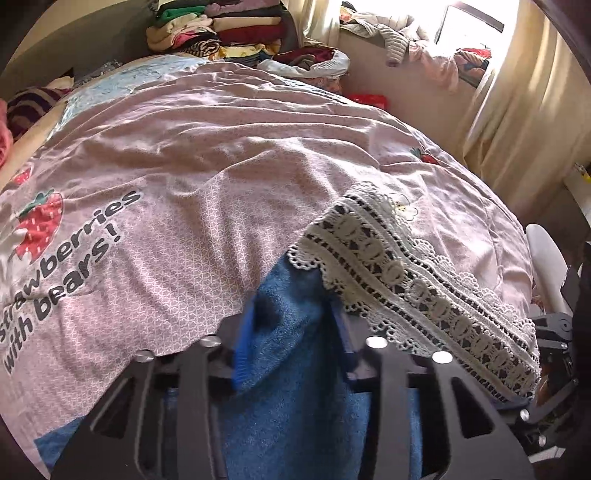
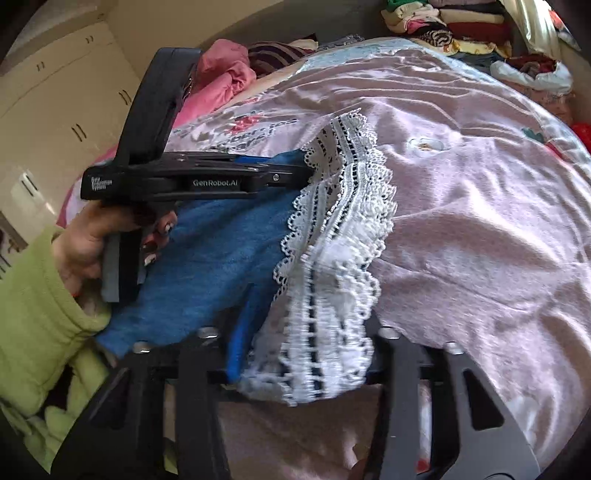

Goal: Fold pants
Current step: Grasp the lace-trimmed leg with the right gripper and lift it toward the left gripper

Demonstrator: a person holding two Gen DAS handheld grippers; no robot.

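Observation:
The pants (image 1: 284, 321) are blue fleecy cloth with a wide white lace hem (image 1: 413, 284). They are held up above a pink bedspread (image 1: 207, 155). My left gripper (image 1: 291, 325) is shut on the blue cloth just beside the lace. In the right wrist view the left gripper (image 2: 295, 171) shows from the side, pinching the pants (image 2: 221, 243) at the far end of the lace hem (image 2: 332, 240). My right gripper (image 2: 295, 350) is shut on the near end of the lace; its right finger is hidden under it.
The bedspread has strawberry prints and the words "strawberries with bears!" (image 1: 66, 258). Stacks of folded clothes (image 1: 221, 29) sit at the far end of the bed. A curtained window (image 1: 517, 74) is at the right. White cupboards (image 2: 55, 110) stand at the left.

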